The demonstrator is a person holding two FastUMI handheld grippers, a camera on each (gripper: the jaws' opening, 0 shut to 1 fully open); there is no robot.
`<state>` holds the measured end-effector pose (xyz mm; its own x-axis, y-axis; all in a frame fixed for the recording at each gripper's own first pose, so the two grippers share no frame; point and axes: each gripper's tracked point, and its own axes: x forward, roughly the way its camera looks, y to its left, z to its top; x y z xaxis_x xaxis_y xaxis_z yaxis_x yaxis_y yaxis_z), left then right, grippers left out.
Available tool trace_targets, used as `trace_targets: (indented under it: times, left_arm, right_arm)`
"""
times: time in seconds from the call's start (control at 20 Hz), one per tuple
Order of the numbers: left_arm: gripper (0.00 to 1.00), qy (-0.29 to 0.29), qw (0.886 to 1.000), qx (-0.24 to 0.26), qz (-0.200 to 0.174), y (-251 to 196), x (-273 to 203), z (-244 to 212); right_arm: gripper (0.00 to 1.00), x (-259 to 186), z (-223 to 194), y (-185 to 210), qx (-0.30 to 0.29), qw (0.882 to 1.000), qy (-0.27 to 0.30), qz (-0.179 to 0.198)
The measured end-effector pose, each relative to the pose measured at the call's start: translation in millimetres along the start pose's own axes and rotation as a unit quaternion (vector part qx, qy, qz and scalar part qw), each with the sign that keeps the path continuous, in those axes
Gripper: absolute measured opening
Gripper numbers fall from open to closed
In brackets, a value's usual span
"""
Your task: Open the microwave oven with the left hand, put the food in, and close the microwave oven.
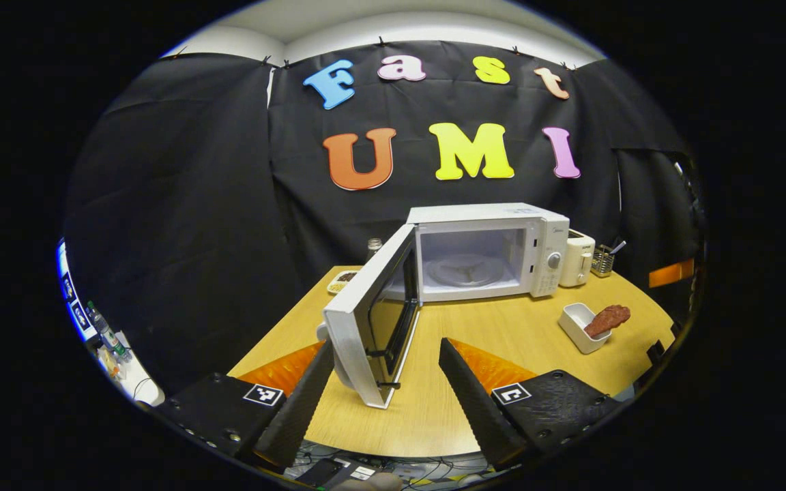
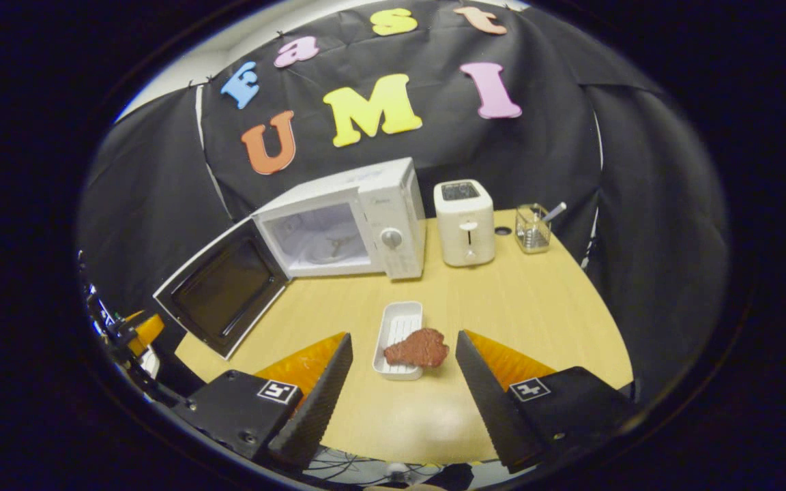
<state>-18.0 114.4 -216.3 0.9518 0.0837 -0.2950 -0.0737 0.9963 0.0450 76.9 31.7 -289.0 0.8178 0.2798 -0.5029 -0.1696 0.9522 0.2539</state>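
A white microwave (image 1: 495, 249) (image 2: 366, 218) stands at the back of the wooden table with its door (image 1: 372, 320) (image 2: 219, 290) swung wide to the left. Its cavity holds a bare glass turntable (image 1: 464, 269). A reddish-brown piece of food (image 2: 418, 348) (image 1: 608, 319) lies over the near end of a white rectangular tray (image 2: 398, 327) (image 1: 576, 322). My left gripper (image 1: 387, 372) is open, its fingers on either side of the door's free edge without pressing it. My right gripper (image 2: 403, 365) is open, with the food and tray between its fingertips.
A white toaster (image 2: 464, 221) (image 1: 577, 259) stands right of the microwave, then a clear holder with a utensil (image 2: 533, 228) (image 1: 603, 259). A small dish (image 1: 342, 279) and a jar (image 1: 374, 245) sit behind the door. The table's near edge (image 1: 393, 453) is close below the fingers.
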Motion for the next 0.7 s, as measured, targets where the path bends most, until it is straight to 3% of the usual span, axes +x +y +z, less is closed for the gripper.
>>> trace_targets:
  times: [0.05, 0.1, 0.15, 0.2, 0.35, 0.4, 0.5, 0.55, 0.6, 0.65, 0.7]
  left_arm:
    - [0.95, 0.000, 1.000, 0.002, -0.005, -10, 4, 5]
    - [0.95, 0.001, 1.000, 0.008, -0.007, -18, 10, 10]
    - [0.95, 0.003, 1.000, 0.013, -0.009, -27, 16, 15]
    - [0.95, 0.005, 1.000, 0.016, -0.011, -36, 20, 20]
    - [0.95, 0.014, 1.000, 0.011, -0.008, -62, 38, 35]
    - [0.95, 0.016, 1.000, 0.006, -0.006, -71, 42, 41]
    - [0.95, 0.019, 1.000, 0.001, -0.001, -87, 52, 50]
    - [0.95, 0.021, 1.000, 0.000, 0.003, -94, 55, 53]
    - [0.95, 0.023, 1.000, -0.001, 0.007, -99, 58, 57]
    - [0.95, 0.024, 1.000, -0.001, 0.012, -105, 61, 60]
    - [0.95, 0.026, 0.999, -0.001, 0.019, -108, 63, 62]
  right_arm:
    - [0.87, 10, -9, -8, 0.016, 1.000, 0.013, 0.012]
    - [0.96, 23, -17, -16, 0.037, 0.999, 0.031, 0.014]
    - [0.84, 35, -23, -22, 0.057, 0.997, 0.045, 0.029]
    - [0.96, 48, -27, -27, 0.075, 0.995, 0.057, 0.039]
    - [0.94, 87, -36, -36, 0.119, 0.985, 0.098, 0.073]
    - [0.81, 96, -37, -36, 0.132, 0.982, 0.108, 0.086]
    - [0.77, 108, -37, -31, 0.153, 0.971, 0.133, 0.124]
    - [0.86, 112, -40, -28, 0.164, 0.965, 0.149, 0.137]
    - [0.77, 116, -44, -26, 0.171, 0.960, 0.166, 0.149]
    - [0.60, 119, -48, -23, 0.177, 0.954, 0.182, 0.158]
    - [0.51, 120, -47, -20, 0.186, 0.948, 0.194, 0.171]
